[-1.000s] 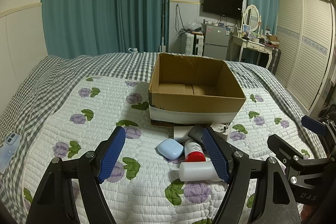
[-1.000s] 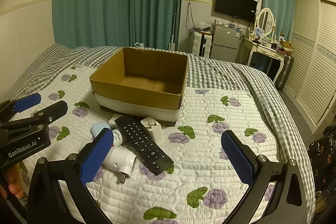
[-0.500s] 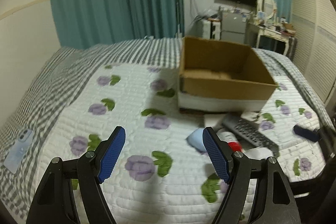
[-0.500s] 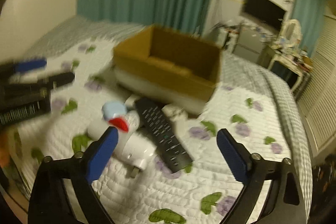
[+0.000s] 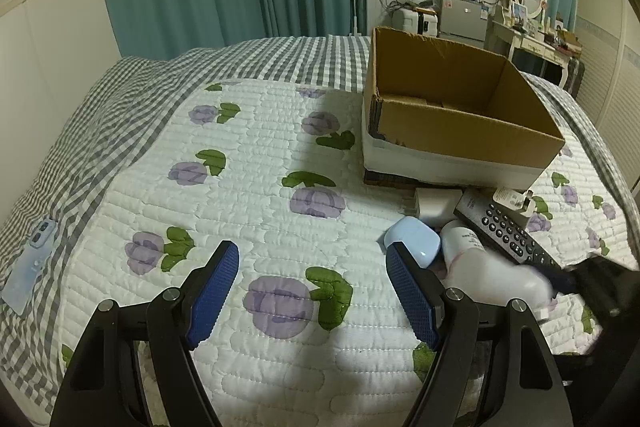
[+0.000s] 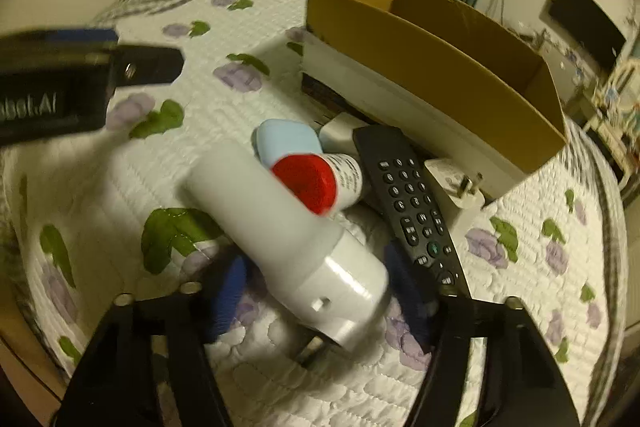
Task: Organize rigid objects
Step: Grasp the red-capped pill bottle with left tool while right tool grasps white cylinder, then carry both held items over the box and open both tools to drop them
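A pile of objects lies on the quilt in front of an open cardboard box (image 5: 460, 115) (image 6: 432, 55). In it are a white cylindrical device (image 6: 288, 239) (image 5: 492, 275), a red-capped bottle (image 6: 320, 179), a light-blue case (image 5: 412, 243) (image 6: 286, 141), a black remote (image 5: 504, 231) (image 6: 412, 199) and white plug adapters (image 6: 460, 195). My right gripper (image 6: 320, 291) is open, with a blue pad on each side of the white device's end; the view is blurred. My left gripper (image 5: 312, 291) is open and empty over the quilt, left of the pile.
A phone in a clear case (image 5: 30, 263) lies at the bed's left edge. The box looks empty inside. Teal curtains, a TV, a small fridge and a dressing table stand beyond the bed.
My right gripper has dropped down and forward onto the pile, and its fingers now flank the white device. My left gripper has swung left, away from the pile.
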Demonstrator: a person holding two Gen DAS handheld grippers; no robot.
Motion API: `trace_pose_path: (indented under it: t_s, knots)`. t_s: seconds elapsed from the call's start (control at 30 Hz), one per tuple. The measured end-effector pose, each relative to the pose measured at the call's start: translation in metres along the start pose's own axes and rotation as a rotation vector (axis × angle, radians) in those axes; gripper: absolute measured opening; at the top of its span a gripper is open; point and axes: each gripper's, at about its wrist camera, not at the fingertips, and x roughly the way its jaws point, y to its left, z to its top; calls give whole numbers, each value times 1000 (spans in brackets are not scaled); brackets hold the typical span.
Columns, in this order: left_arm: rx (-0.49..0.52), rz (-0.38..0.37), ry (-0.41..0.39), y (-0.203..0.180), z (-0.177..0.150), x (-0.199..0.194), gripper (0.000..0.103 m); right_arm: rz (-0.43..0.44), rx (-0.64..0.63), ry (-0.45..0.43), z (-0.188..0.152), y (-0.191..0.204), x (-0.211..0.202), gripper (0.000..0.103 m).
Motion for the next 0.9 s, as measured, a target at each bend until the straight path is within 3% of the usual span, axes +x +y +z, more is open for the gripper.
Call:
trace_pose_path:
  t_s: [0.2,0.43,0.57,0.6,0.67,0.9]
  knots:
    - [22,-35,17,-14,-1,5,79,-31,143,-102,7,-38,-48,55]
    - [77,-236,84,-66,-6,21,76,-135,273,-89,-3,-89,-56,55]
    - [139,-258,107,-93,-9,34,75,-138,306,-83,-6,-97,-52,55]
    - [151,-251,112,-99,-9,39,70,-135,309,-80,-8,-98,-52,55]
    - [163,-255,140,-104,-10,49,40,-128,314,-77,-6,-96,-51,55]
    - [176,-259,137,-102,-15,46,36,-112,326,-78,-8,-103,-45,55]
